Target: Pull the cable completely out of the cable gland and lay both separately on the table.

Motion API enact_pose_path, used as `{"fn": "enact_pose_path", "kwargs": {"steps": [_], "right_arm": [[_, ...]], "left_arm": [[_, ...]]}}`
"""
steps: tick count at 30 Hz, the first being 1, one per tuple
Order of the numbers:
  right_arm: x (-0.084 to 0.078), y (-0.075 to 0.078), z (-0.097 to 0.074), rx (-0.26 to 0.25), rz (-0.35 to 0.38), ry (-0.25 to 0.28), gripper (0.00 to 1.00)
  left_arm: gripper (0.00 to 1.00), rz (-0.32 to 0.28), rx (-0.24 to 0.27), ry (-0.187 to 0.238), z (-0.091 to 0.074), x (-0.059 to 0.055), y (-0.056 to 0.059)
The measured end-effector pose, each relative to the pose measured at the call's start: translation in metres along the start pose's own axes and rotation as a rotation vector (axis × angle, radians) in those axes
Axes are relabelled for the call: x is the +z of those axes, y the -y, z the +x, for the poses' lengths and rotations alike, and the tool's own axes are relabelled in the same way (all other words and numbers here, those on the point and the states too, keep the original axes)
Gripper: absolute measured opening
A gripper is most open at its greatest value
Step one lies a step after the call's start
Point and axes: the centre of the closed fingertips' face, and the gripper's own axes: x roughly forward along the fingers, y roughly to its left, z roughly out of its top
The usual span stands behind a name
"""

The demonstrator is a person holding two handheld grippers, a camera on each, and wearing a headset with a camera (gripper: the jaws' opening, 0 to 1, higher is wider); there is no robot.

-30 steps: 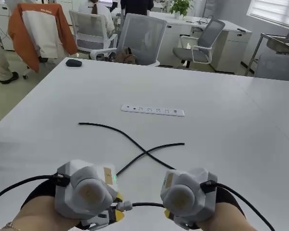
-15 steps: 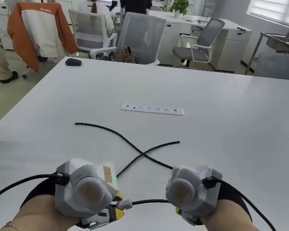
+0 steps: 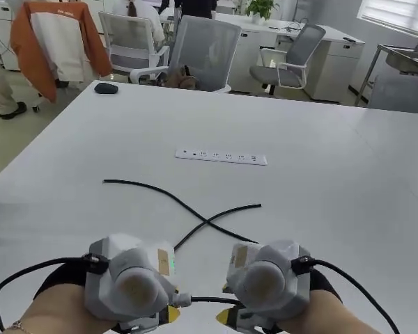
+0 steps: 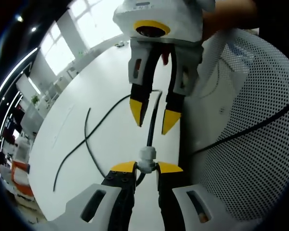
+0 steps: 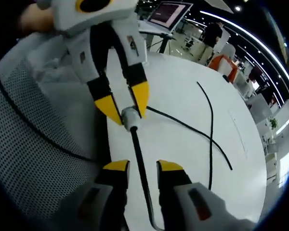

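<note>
The left gripper (image 4: 146,167) is clenched on the cable gland (image 4: 147,158): both yellow tips press the sides of the small white fitting, which is held just above the white table (image 3: 334,209) near its closest edge. The black cable (image 5: 136,144) is still in the cable gland. It leaves it in a straight line and passes between the tips of the right gripper (image 5: 143,166), a little way along from the gland. That gripper is released. Its jaws stand apart on either side of the cable with a clear gap, and neither tip presses on it.

In the head view the two grippers face each other, with the gland and a short run of cable between them.

Beyond the gland, toward the middle of the table, two black strands (image 3: 207,222) lie flat and cross in an X. I cannot tell whether both belong to the same cable.

Farther from the gland lies a white power strip (image 3: 221,158), and farther again, near the far left corner, a dark computer mouse (image 3: 106,88). Past the table edge stand office chairs (image 3: 205,52), one draped with an orange jacket (image 3: 28,42).
</note>
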Motion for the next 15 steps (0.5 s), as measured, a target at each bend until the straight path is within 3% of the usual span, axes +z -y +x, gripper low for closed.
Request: {"fn": "enact_pose_path", "kwargs": {"steps": [2,8,15], "right_arm": [[0.006,-0.004,-0.001,0.010,-0.014,0.019,0.20],[0.016,-0.004,-0.003,0.035,0.015,0.087,0.16],[0.015,-0.010,-0.001,0.053,-0.003,0.078,0.02]], "left_arm": [[0.18,0.005,-0.015,0.024,0.000,0.006,0.004],[0.18,0.027,-0.019,0.030,0.006,0.004,0.000],[0.17,0.024,-0.011,0.040,0.007,0.000,-0.006]]}}
